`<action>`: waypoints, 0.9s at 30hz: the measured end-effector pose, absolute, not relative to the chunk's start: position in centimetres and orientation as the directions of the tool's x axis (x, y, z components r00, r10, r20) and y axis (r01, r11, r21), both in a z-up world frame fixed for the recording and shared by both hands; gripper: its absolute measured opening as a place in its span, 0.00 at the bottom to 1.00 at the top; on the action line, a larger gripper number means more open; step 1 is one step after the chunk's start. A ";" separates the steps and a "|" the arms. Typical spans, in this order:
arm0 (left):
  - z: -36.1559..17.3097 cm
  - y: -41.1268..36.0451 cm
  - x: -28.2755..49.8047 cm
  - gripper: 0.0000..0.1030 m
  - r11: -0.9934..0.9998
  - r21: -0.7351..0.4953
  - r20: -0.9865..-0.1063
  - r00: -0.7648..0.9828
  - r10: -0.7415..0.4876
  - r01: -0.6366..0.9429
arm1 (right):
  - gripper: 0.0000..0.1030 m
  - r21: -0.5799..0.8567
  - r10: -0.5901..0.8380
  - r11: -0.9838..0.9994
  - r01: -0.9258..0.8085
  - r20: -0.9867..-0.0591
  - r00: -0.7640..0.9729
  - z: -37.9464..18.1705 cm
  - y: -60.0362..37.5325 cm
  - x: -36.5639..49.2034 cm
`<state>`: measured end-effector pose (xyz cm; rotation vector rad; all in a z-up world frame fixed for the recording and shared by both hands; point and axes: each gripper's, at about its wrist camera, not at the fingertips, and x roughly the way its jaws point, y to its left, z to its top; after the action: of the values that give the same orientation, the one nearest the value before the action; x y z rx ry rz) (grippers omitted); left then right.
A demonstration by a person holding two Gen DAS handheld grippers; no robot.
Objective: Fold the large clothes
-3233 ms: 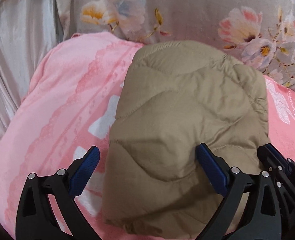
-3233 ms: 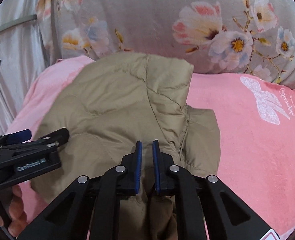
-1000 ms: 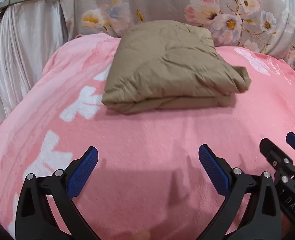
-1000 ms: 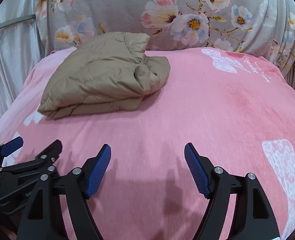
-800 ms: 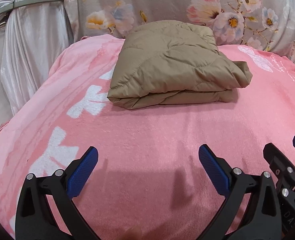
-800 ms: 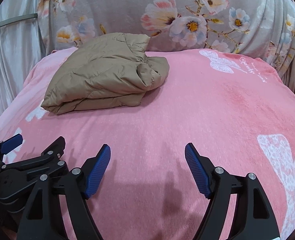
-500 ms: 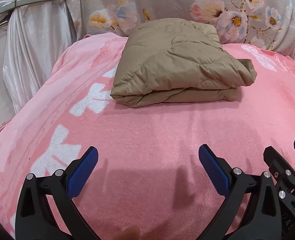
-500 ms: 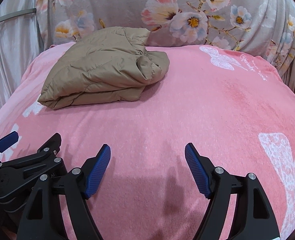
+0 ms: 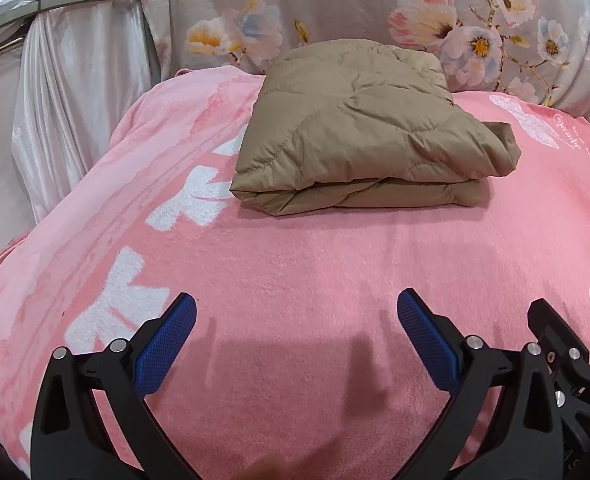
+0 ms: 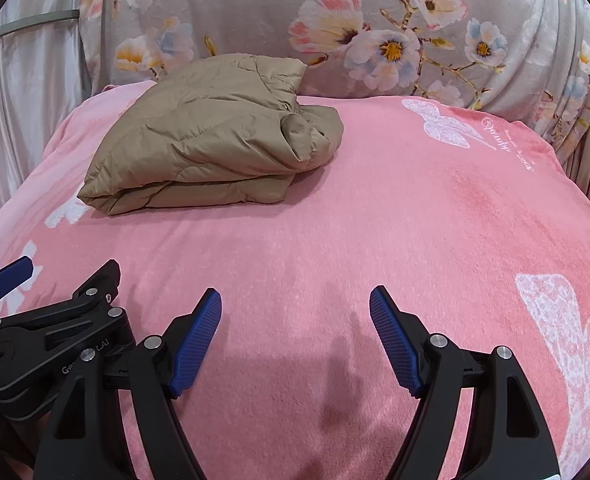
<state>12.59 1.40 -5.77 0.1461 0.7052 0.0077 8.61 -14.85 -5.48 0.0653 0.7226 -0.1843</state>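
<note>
A tan quilted jacket [image 9: 359, 136] lies folded in a thick stack on the pink blanket [image 9: 295, 272], toward its far side; it also shows in the right wrist view [image 10: 207, 140]. My left gripper [image 9: 295, 336] is open and empty, low over the blanket, well short of the jacket. My right gripper [image 10: 295, 328] is open and empty, beside the left one, also well back from the jacket. The left gripper's body [image 10: 47, 332] shows at the left of the right wrist view.
A grey floral cloth [image 10: 375, 32] hangs upright behind the blanket. A pale satin curtain [image 9: 55, 92] and a metal bar [image 9: 79, 0] stand at the left. The blanket [image 10: 455, 208] stretches wide to the right of the jacket.
3.2 s ago the right gripper was shut on the jacket and the left hovered over it. Both have since let go and pulled back; in the last second the view barely shifts.
</note>
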 end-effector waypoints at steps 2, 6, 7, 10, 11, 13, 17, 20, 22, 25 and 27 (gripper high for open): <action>-5.8 1.4 12.6 0.95 0.990 0.136 -0.645 0.762 0.056 0.043 | 0.72 -0.005 -0.145 0.982 0.190 -0.662 0.735 -5.5 -14.9 8.6; -5.7 1.5 12.6 0.95 0.990 0.136 -0.643 0.764 0.056 0.042 | 0.72 -0.006 -0.145 0.982 0.189 -0.661 0.736 -5.4 -14.8 8.6; -5.6 1.5 12.6 0.95 0.990 0.137 -0.643 0.764 0.056 0.042 | 0.72 -0.006 -0.146 0.982 0.189 -0.660 0.737 -5.4 -14.8 8.6; -5.6 1.5 12.6 0.95 0.990 0.137 -0.643 0.764 0.057 0.042 | 0.72 -0.006 -0.146 0.982 0.190 -0.661 0.736 -5.4 -14.8 8.6; -5.6 1.5 12.6 0.95 0.990 0.137 -0.643 0.764 0.057 0.042 | 0.72 -0.006 -0.146 0.982 0.189 -0.661 0.736 -5.4 -14.8 8.6; -5.6 1.5 12.6 0.95 0.990 0.137 -0.643 0.764 0.056 0.043 | 0.72 -0.006 -0.147 0.982 0.190 -0.660 0.737 -5.4 -14.8 8.6; -5.6 1.5 12.6 0.95 0.990 0.137 -0.643 0.764 0.056 0.043 | 0.72 -0.006 -0.147 0.982 0.190 -0.660 0.737 -5.4 -14.8 8.6; -5.7 1.5 12.6 0.95 0.990 0.137 -0.642 0.764 0.056 0.043 | 0.72 -0.006 -0.147 0.982 0.190 -0.660 0.737 -5.4 -14.8 8.6; -5.7 1.6 12.6 0.95 0.990 0.137 -0.642 0.764 0.055 0.043 | 0.72 -0.006 -0.147 0.982 0.190 -0.660 0.737 -5.4 -14.8 8.6; -5.7 1.6 12.6 0.95 0.990 0.136 -0.642 0.765 0.055 0.043 | 0.72 -0.007 -0.148 0.982 0.190 -0.659 0.738 -5.4 -14.7 8.5; -5.6 1.6 12.6 0.95 0.990 0.136 -0.641 0.765 0.055 0.044 | 0.72 -0.006 -0.147 0.982 0.191 -0.659 0.737 -5.4 -14.7 8.5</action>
<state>12.56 1.57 -5.64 0.1466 0.7000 0.0061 8.53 -14.74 -5.44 0.0632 0.7180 -0.1857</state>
